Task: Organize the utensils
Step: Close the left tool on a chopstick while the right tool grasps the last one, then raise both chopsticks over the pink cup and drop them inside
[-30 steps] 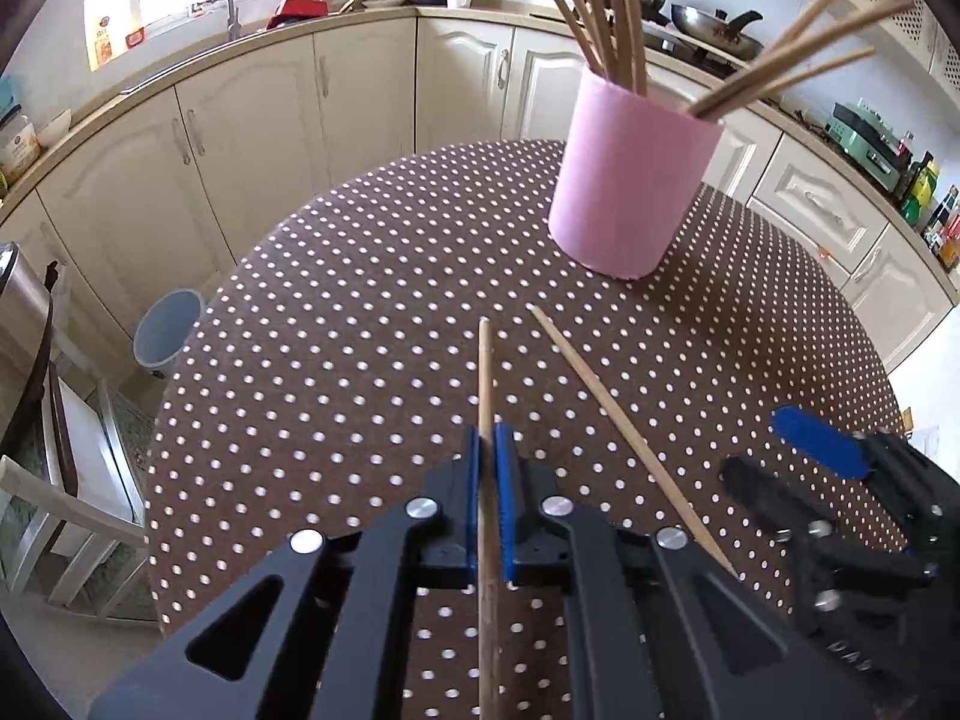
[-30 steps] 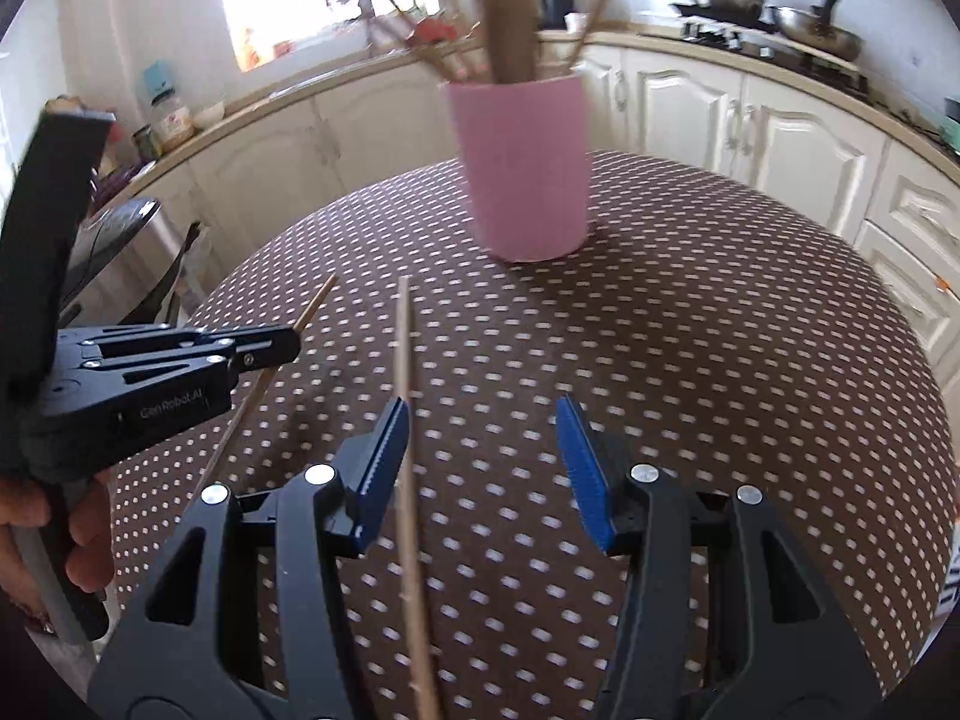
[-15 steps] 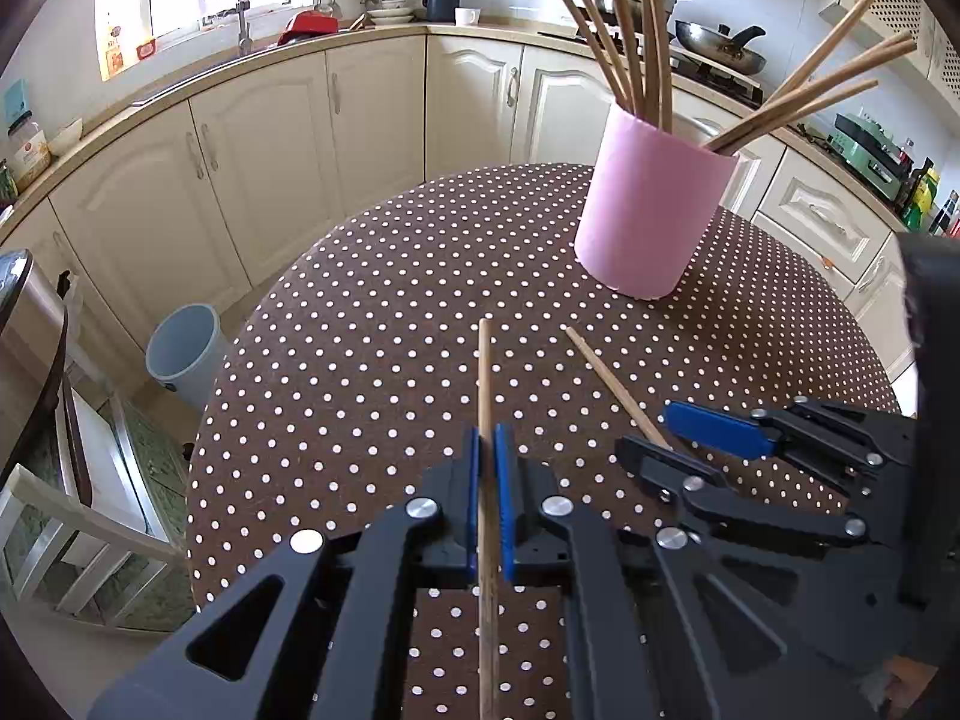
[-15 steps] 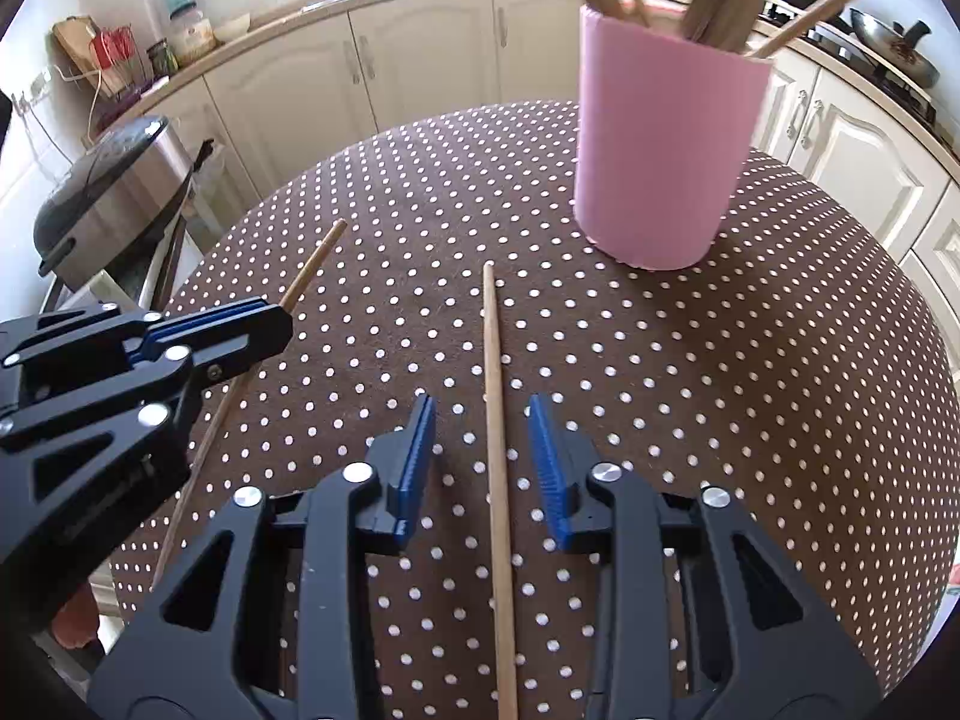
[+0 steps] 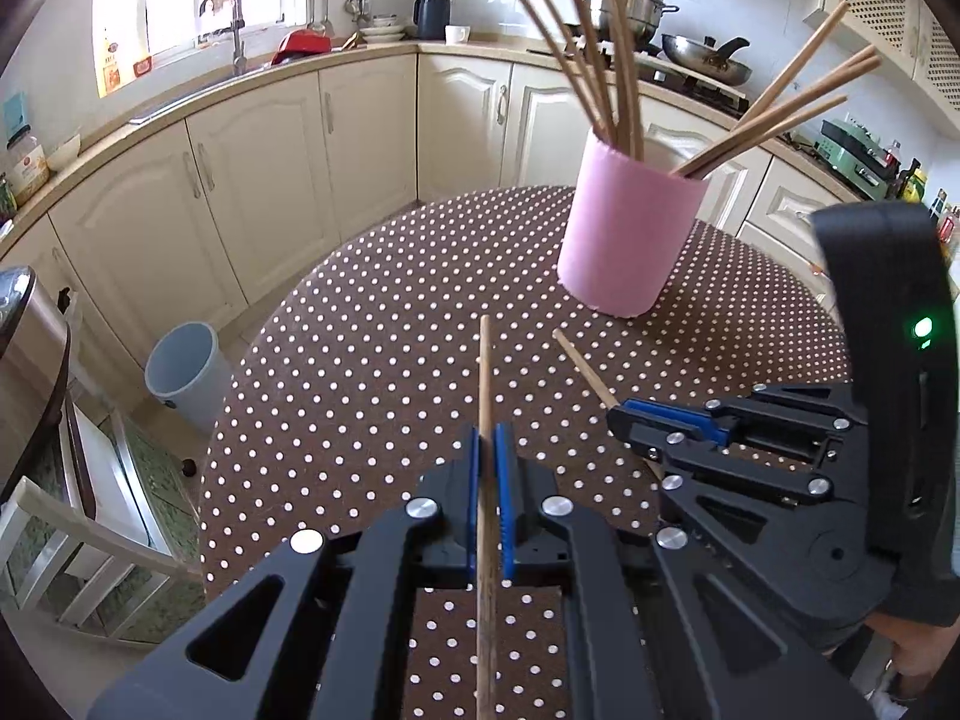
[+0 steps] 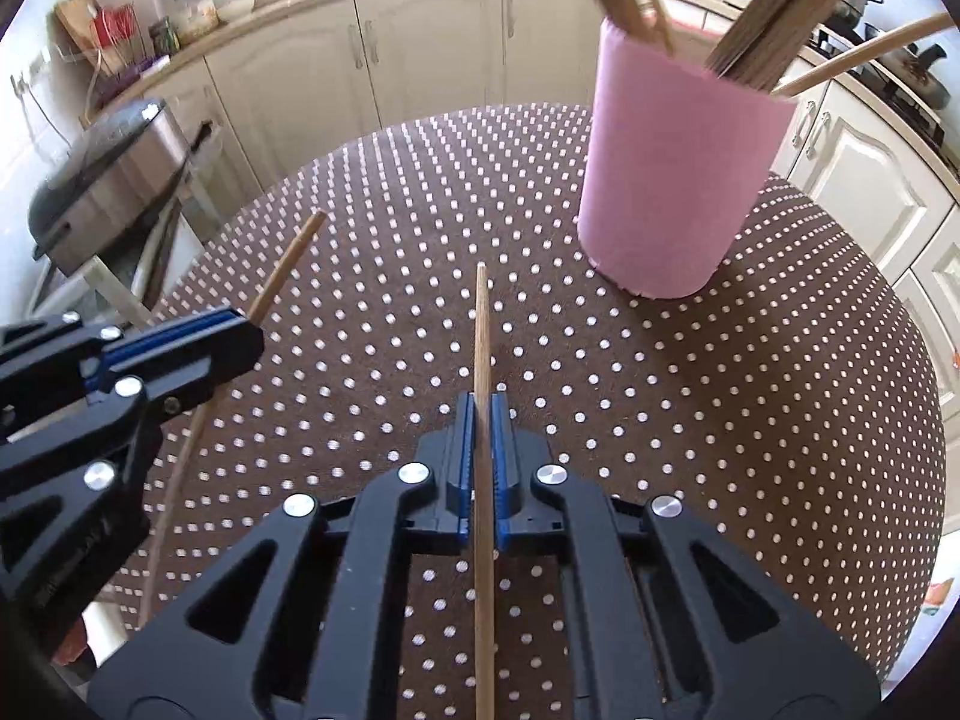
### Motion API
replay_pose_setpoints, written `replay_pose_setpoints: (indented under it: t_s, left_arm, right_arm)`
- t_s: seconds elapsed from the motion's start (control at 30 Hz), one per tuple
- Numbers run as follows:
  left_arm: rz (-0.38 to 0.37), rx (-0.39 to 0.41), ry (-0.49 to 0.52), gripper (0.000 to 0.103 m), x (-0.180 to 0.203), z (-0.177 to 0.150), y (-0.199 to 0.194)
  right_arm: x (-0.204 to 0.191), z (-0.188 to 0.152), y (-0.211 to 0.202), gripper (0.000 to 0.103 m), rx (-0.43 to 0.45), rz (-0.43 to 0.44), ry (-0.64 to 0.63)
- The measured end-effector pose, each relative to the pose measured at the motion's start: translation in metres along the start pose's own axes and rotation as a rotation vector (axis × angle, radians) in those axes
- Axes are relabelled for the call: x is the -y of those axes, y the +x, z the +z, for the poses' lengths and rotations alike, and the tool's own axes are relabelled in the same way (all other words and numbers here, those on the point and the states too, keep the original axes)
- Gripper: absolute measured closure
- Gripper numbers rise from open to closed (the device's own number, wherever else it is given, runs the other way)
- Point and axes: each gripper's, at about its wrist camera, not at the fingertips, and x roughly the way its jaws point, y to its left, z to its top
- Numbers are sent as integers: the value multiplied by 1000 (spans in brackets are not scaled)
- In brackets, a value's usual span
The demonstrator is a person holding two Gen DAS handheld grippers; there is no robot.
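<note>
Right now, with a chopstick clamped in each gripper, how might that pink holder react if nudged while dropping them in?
The pink holder looks thin-walled, probably light. Its chopsticks lean outward, so it may tip. On the tablecloth it should slide little.

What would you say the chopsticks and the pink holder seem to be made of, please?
The chopsticks look like bare wood or bamboo: matte tan, faint lengthwise grain. The pink holder looks like matte plastic or silicone, perhaps felt; its uniform, gloss-free wall leaves that open.

Grey bin (image 5: 187, 373); wok (image 5: 703, 54); kettle (image 5: 433, 16)
</note>
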Motion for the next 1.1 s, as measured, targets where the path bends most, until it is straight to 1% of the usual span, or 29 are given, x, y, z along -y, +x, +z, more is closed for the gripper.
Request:
replay_pose_setpoints:
  t_s: [0.17, 0.33, 0.57, 0.67, 0.8, 0.97, 1.03, 1.1]
  left_arm:
    - [-26, 46, 13, 97, 4, 6, -24]
    - [-63, 101, 33, 97, 13, 11, -54]
    - [-135, 216, 63, 97, 29, 16, -103]
    - [-154, 263, 75, 97, 38, 17, -121]
    - [-172, 317, 90, 97, 45, 19, -139]
    - [-185, 385, 86, 97, 49, 18, -156]
    - [-187, 405, 89, 97, 50, 18, -158]
    - [-186, 407, 93, 97, 52, 21, -157]
  right_arm:
    - [2, 0, -36, 97, 90, 38, 23]
    - [-2, -2, -78, 97, 192, 54, 28]
    - [5, -10, -132, 97, 329, 61, 51]
    - [8, -15, -152, 97, 382, 57, 64]
    - [14, -23, -169, 97, 427, 37, 71]
    - [21, -30, -180, 97, 454, 15, 81]
    - [24, -31, -182, 97, 464, 12, 86]
    - [26, -33, -184, 97, 474, 8, 95]
